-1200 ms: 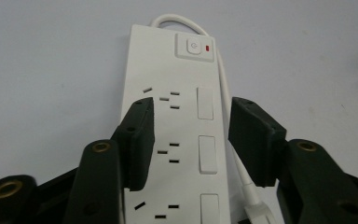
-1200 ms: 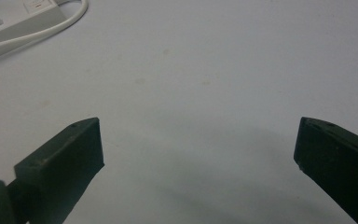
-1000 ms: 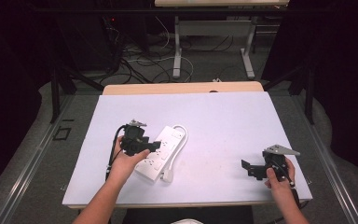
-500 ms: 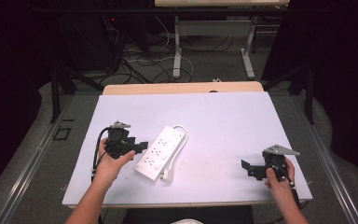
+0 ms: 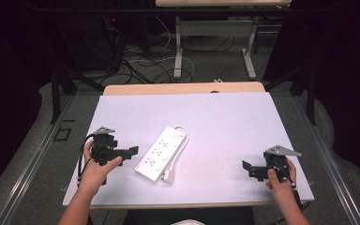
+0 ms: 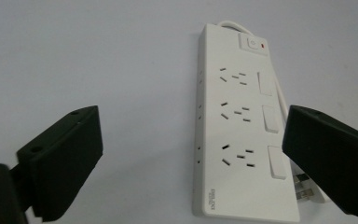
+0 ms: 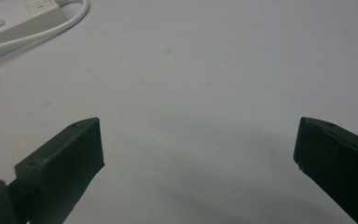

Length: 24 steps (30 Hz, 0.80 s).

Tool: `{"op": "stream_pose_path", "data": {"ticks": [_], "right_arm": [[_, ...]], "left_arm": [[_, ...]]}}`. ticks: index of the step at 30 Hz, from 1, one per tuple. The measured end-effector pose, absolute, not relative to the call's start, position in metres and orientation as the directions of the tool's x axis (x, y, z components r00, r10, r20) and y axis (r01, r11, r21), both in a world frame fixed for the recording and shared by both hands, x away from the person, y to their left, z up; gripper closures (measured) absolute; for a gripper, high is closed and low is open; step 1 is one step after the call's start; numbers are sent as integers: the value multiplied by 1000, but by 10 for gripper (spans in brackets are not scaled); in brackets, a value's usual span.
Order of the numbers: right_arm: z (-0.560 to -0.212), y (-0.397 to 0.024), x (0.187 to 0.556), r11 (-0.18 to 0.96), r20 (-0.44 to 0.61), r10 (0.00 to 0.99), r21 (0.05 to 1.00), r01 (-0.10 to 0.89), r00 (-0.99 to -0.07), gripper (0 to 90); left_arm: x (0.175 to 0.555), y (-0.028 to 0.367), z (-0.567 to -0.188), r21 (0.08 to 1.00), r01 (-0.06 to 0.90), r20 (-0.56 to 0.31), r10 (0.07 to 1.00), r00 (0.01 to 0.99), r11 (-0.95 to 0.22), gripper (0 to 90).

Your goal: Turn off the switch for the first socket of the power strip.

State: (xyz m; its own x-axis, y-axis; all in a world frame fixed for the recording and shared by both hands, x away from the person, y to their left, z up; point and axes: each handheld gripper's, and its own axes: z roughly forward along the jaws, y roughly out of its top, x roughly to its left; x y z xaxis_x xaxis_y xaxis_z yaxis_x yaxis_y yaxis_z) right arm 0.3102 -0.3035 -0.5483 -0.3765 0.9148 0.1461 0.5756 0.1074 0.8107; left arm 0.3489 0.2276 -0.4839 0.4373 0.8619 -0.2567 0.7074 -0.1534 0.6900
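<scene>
Left gripper (image 5: 132,151) drawn back off power strip (image 5: 161,152) toward table's (image 5: 225,117) left edge — jaws just opened, spread wide, nothing between. Strip lies diagonal mid-table, bare surface around. Right gripper (image 5: 247,168) spread, empty — near front-right corner.

Around the power strip (image 5: 161,152): bare table (image 5: 225,117) on the far side and out to its right, open for passing. On its near right edge, blocked by the looped cord (image 5: 180,140) and plug (image 5: 168,176). To its left, just beside it, taken up by the left gripper (image 5: 130,151), jaws spread wide.
</scene>
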Motion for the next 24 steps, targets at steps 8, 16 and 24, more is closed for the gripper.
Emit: {"op": "stream_pose_path", "data": {"ticks": [8,16,24], "right_arm": [[-548,-302,310,102,146,917,814,572,-371,9],[-548,-304,309,94,156,917,810,579,-367,9],[-548,-305,309,98,144,919,818,567,-367,10]], "left_arm": [[342,241,-492,705,696,-232,883,409,-138,3],[337,253,-500,699,706,-235,897,374,-111,3],[331,269,-511,702,709,-247,911,331,-67,3]]}}
